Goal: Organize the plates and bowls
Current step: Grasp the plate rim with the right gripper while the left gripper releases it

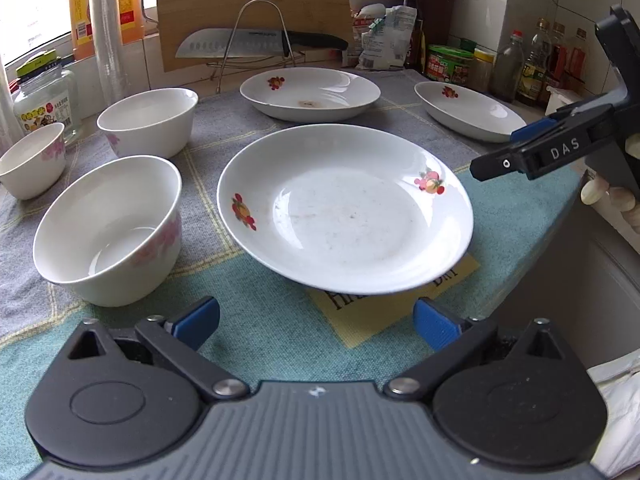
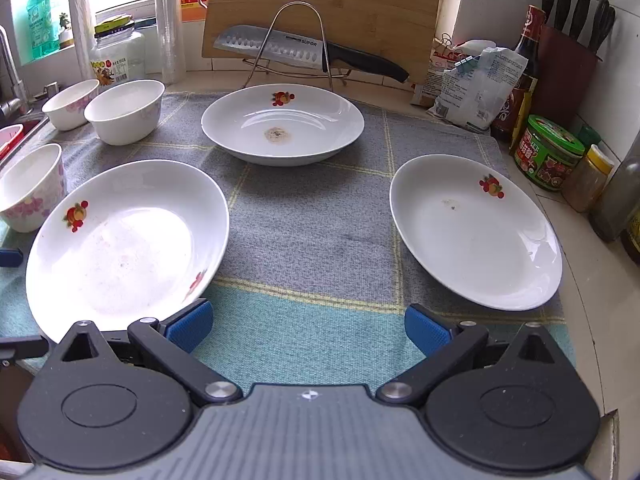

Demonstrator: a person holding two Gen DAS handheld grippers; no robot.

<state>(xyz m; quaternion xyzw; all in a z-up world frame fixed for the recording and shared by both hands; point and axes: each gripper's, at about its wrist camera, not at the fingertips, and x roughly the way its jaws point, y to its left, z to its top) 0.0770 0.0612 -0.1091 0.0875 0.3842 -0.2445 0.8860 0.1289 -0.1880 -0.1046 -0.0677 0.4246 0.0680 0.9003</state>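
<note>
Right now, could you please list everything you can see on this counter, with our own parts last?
Plates: three, white with fruit prints, spread on the cloth; the far one has a brown stain.
Bowls: three, white with pink flowers, on the left.
Cloth: one, grey and teal checked, under the dishes.
Knife: one, black-handled, on a wire rack.
Cutting board: one, wooden, leaning behind the rack.
Knife block: one, dark red, far right.
Bottles and jars: several, along the right wall and window.
Left hand-held gripper: open, empty.
Right hand-held gripper: open, empty.
</note>
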